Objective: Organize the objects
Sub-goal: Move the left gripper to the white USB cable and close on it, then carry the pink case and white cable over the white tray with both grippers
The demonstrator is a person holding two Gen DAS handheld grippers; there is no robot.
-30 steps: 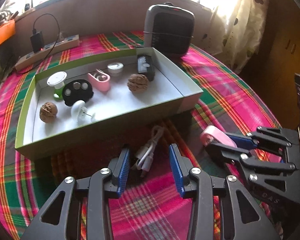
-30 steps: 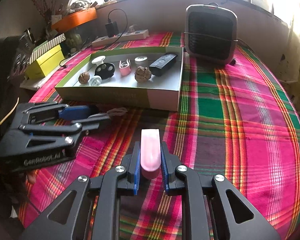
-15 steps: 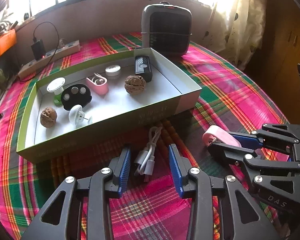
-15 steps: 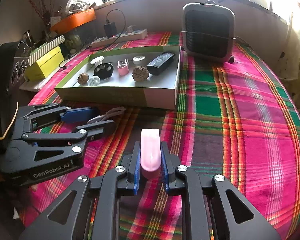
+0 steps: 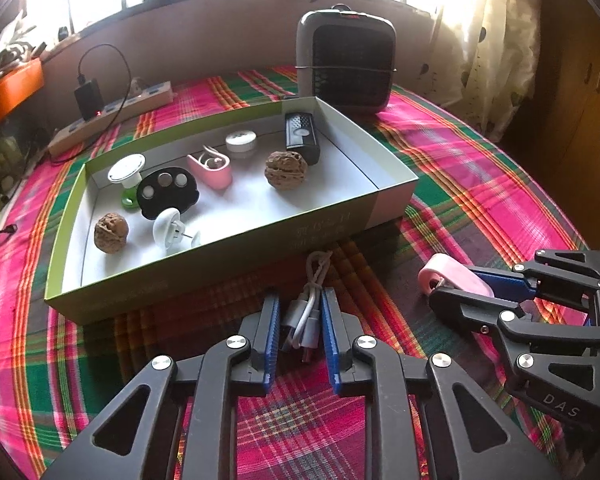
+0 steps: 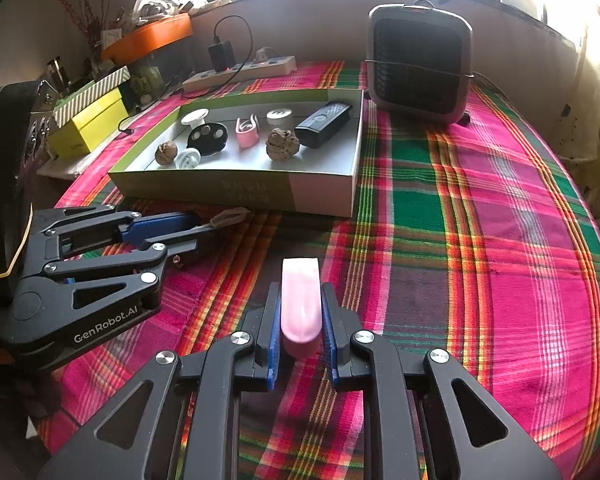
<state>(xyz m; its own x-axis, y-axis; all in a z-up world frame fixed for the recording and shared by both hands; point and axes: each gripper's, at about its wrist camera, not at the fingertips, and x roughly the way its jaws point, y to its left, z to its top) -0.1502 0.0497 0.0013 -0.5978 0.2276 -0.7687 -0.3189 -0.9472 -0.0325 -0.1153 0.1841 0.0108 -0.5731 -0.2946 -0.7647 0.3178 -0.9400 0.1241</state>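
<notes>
Left hand-held gripper [image 5: 299, 322] has narrowed around the white cable [image 5: 306, 312] — touching it; right hand-held gripper [image 6: 301, 320] still clamps the pink case [image 6: 300, 304].

On the black plastic body of your left gripper [image 6: 204, 226], seen at the near left of the right wrist view, you can read "GenRobot.AI" in white letters along its lower edge. On the black plastic body of your right gripper [image 5: 466, 286], at the near right of the left wrist view, you can read only "DAS" in pale letters. The shallow green and white cardboard box [image 5: 332, 228] carries faint printed marks on its near wall, too blurred for you to read.
</notes>
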